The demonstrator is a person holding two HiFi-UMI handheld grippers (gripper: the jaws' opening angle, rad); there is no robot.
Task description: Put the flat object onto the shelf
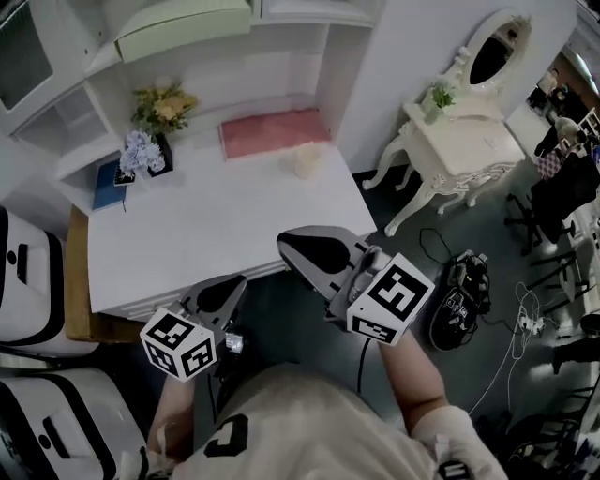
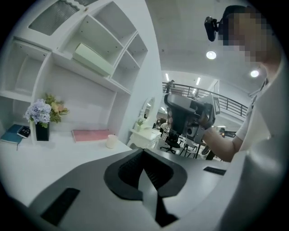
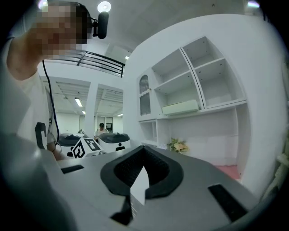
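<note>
my left hand-held gripper point(image 1: 230, 286) sits low in front of me, just off the near edge of the white surface point(image 1: 206, 225). in its own view the two jaws meet at the tips point(image 2: 143, 151) with nothing between them. my right hand-held gripper point(image 1: 286, 242) is beside it, out past the surface's near right corner. its jaws are pressed together too point(image 3: 144, 149), and it is empty.

the pale green flat object point(image 1: 183, 28) lies flat on the shelf point(image 3: 221, 106) above the surface, well apart from both of my hand-held grippers. it also shows in the left gripper view point(image 2: 92, 59) and the right gripper view point(image 3: 180, 107).

down on the surface a pink flat pad point(image 1: 275, 131) lies at the back against the wall, with a small cream thing point(image 1: 307, 159) just in front of its right end. yellow flowers point(image 1: 164, 108) and pale blue flowers point(image 1: 141, 150) stand at the back left. a blue book point(image 1: 108, 183) lies left of them. a white dressing table point(image 1: 469, 141) with an oval mirror stands off to the right.
</note>
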